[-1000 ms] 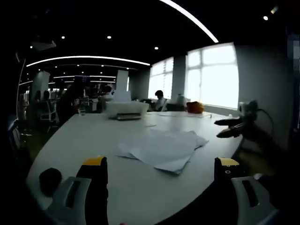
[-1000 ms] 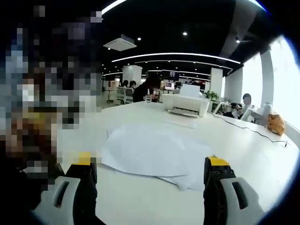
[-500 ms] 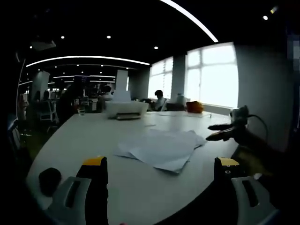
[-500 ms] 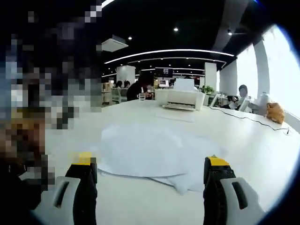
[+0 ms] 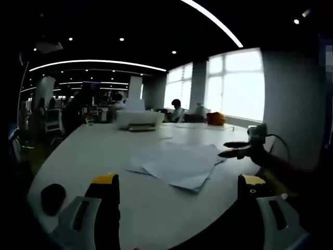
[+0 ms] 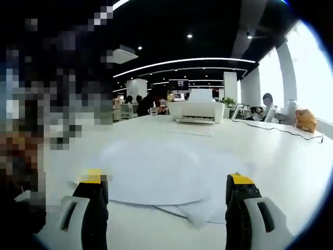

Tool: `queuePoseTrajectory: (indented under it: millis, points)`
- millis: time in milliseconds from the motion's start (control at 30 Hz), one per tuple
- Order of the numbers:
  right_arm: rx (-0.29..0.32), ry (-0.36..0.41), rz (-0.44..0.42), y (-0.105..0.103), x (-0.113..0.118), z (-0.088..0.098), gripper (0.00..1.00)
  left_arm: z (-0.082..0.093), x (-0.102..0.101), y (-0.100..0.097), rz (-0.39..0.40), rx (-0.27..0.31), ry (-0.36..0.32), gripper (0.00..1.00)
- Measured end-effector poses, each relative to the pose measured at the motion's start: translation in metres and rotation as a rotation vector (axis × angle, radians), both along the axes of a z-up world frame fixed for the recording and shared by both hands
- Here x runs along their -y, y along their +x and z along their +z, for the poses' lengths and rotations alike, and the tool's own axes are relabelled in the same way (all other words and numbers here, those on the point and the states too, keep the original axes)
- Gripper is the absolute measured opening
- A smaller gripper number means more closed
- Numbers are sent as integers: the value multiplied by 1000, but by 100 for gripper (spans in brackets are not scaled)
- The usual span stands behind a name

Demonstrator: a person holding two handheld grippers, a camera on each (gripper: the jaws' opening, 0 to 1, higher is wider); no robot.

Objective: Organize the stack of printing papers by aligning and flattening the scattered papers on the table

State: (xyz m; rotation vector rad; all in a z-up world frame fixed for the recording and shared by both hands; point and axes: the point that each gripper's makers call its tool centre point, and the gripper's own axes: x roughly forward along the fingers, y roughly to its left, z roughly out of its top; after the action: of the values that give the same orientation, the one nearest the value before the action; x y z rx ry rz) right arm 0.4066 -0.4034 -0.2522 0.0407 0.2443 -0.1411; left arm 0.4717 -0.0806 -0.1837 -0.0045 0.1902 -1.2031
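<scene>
Sitting at the far left of the left gripper view, a dark round object (image 5: pixel 53 198) is resting on the white counter (image 5: pixel 99 151) near its edge. The left tongs (image 5: pixel 179 179) are hanging wide open above the counter, holding nothing, their yellow-tipped jaws standing well apart. Between and beyond them the papers (image 5: pixel 179 164) are lying in a loose, fanned pile near the middle of the counter, corners sticking out at different angles. Farther back a white printer (image 5: pixel 138 120) is standing on the counter. To the right, the right tongs (image 5: pixel 234 149) are coming in from the edge, their tips reaching just beside the pile's right corner; whether they are touching it, I cannot tell.

Looking through the right gripper view, the right tongs (image 6: pixel 165 182) are also standing wide apart and gripping nothing. The papers (image 6: pixel 166 174) are lying right in front of them, the near edge of the pile falling between the jaws. Behind, the printer (image 6: pixel 196 111) is sitting on the counter (image 6: pixel 281 151), and a cable (image 6: pixel 281 130) is trailing across to the right.
</scene>
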Motion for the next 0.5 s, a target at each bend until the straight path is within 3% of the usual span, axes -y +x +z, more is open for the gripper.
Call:
queuePoseTrajectory:
  millis: [500]
  points:
    - [-58,-7,-23,22,19,-32,87,0,0,-1,-1,-1,2,97]
